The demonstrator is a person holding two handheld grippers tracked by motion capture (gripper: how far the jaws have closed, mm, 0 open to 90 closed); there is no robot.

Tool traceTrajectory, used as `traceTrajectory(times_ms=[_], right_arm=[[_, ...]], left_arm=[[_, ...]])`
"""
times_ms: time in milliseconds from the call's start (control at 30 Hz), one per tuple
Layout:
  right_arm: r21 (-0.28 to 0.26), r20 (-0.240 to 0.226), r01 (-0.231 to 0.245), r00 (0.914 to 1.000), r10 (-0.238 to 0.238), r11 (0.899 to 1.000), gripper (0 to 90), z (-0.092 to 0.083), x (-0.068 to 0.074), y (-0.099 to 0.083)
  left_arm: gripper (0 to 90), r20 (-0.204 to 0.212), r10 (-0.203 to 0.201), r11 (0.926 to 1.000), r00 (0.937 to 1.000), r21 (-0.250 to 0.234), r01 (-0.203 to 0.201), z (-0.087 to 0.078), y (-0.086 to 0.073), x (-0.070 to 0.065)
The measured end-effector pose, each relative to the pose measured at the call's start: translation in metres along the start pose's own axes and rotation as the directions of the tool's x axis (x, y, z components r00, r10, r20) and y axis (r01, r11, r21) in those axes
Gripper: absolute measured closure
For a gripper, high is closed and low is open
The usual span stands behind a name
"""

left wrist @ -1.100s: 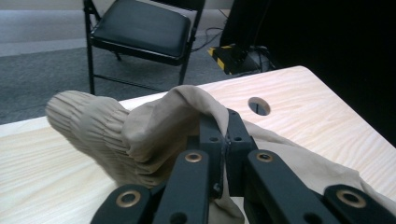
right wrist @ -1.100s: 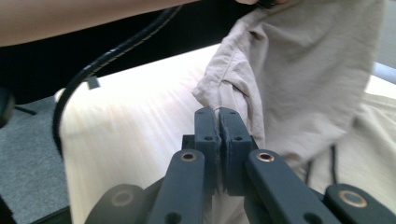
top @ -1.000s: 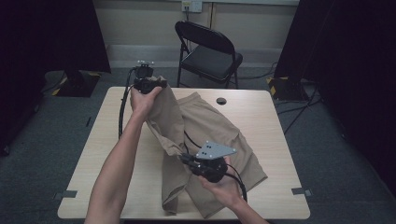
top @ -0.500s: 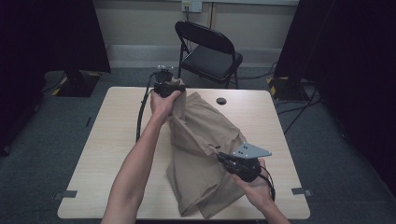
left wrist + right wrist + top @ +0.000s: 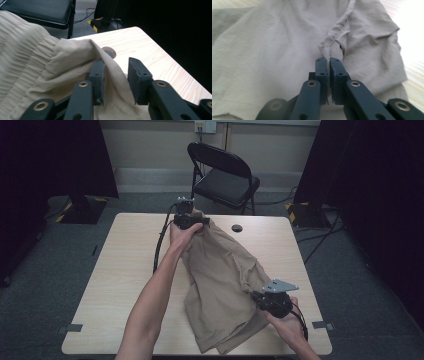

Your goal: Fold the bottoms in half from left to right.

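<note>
A pair of tan shorts (image 5: 220, 285) lies diagonally across the light wooden table (image 5: 115, 285), running from the table's far edge near its middle down toward its near right corner, with the lower part folded and bunched near the near edge. The left gripper (image 5: 187, 221) is positioned at the far edge of the table, at the upper end of the shorts, with its black cable trailing back over the table beside the person's left forearm. In the left gripper view, its jaws stand spread apart; a raised fold of the fabric (image 5: 110, 62) passes between them and lies against the left jaw, while the right jaw is clear of the cloth. The gathered waistband (image 5: 22, 47) lies to the left of the jaws in that view. The right gripper (image 5: 260, 297) is positioned toward the near right corner of the table, at the right edge of the shorts, with its grey three-cornered plate on top. In the right gripper view, its jaws are pressed together on a seamed ridge of the fabric (image 5: 335, 42), which rises from the flat cloth toward the jaw tips. A small round black disc (image 5: 237, 228) lies on the table near its far edge, just right of the shorts. A black folding chair (image 5: 222, 172) stands on the floor beyond the table's far edge.
</note>
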State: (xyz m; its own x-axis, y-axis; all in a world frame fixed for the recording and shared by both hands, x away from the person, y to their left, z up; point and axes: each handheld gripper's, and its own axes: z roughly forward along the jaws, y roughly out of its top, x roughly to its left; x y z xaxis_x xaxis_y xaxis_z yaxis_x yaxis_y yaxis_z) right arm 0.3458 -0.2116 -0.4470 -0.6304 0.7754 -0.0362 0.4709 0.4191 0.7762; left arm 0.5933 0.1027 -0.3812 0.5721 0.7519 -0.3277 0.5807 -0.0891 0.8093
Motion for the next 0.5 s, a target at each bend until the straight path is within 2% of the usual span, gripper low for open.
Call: traceTrajectory(times_ms=[67,133,167,300,367,500], right_arm=[[-0.003,0.016,-0.009,0.9998,0.009,1.000,79.8,-0.001,-0.003,-0.002],[-0.019,0.022,-0.019,0.9996,0.020,1.000,70.4,-0.003,-0.006,-0.002],[-0.029,0.026,-0.024,0.9993,0.025,0.999,66.6,-0.004,-0.007,-0.002],[-0.031,0.016,-0.030,0.9994,0.030,0.999,54.3,-0.003,-0.007,-0.003],[-0.040,0.012,-0.021,0.9997,0.022,0.999,52.6,0.000,-0.005,-0.001],[-0.039,0.028,-0.020,0.9994,0.021,0.999,48.3,0.005,-0.005,0.000]], left_arm=[[64.1,0.012,0.012,0.9999,0.9998,0.002,-0.013,-0.004,0.000,0.000],[55.4,0.038,0.032,0.9995,0.9987,-0.004,-0.032,-0.009,0.001,-0.001],[55.0,0.034,0.050,0.9988,0.9982,-0.003,-0.050,-0.012,0.002,-0.002],[52.4,0.034,0.057,0.9983,0.9978,-0.018,-0.056,-0.020,0.004,-0.004],[51.9,0.038,0.059,0.9975,0.9975,-0.041,-0.058,-0.027,0.004,-0.005],[51.9,0.039,0.075,0.9963,0.9964,-0.044,-0.074,-0.037,-0.001,-0.003]])
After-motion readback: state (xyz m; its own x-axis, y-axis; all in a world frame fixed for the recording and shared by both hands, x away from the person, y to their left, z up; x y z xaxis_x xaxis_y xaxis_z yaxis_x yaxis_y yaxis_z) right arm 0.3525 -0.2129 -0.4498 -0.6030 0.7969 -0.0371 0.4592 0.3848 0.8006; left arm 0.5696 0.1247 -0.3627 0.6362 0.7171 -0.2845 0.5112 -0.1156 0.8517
